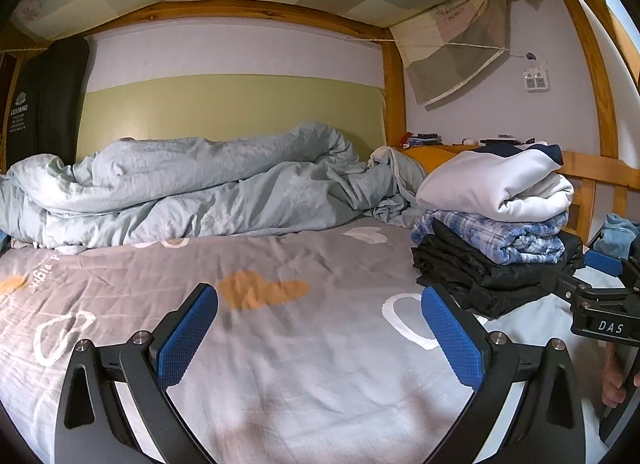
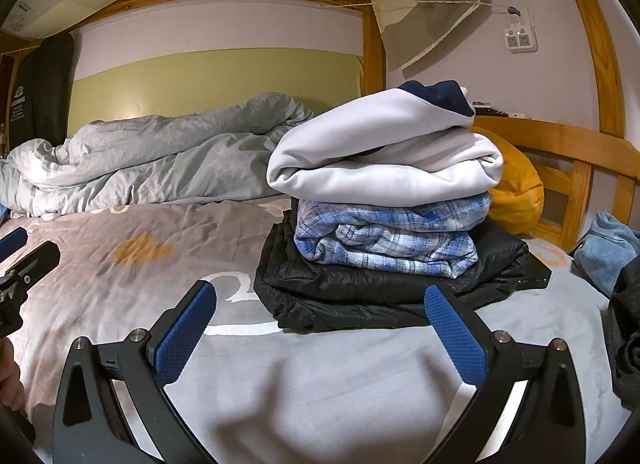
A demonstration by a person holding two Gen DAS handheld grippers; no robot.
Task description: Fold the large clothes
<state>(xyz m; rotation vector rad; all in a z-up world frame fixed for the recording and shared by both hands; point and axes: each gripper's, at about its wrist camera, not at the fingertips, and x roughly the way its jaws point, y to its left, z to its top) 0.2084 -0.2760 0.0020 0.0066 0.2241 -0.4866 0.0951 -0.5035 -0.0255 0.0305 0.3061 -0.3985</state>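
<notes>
A stack of folded clothes sits on the grey bedsheet [image 2: 120, 296]: a black puffy jacket [image 2: 360, 296] at the bottom, a blue plaid shirt [image 2: 384, 236] in the middle, a white garment with a navy collar [image 2: 380, 156] on top. The same stack [image 1: 496, 224] shows at the right of the left wrist view. My right gripper [image 2: 320, 308] stands open just in front of the stack, holding nothing. My left gripper [image 1: 320, 312] hangs open over bare sheet to the left of the stack. The right gripper [image 1: 600, 284] also appears at the right edge of the left wrist view.
A crumpled light blue duvet [image 1: 180, 188] lies along the far wall. An orange pillow [image 2: 516, 192] and wooden bed rail [image 2: 560, 156] stand behind the stack. A blue cloth [image 2: 608, 252] and a dark grey garment [image 2: 624, 328] lie at the right edge. A hand [image 1: 612, 380] grips the handle.
</notes>
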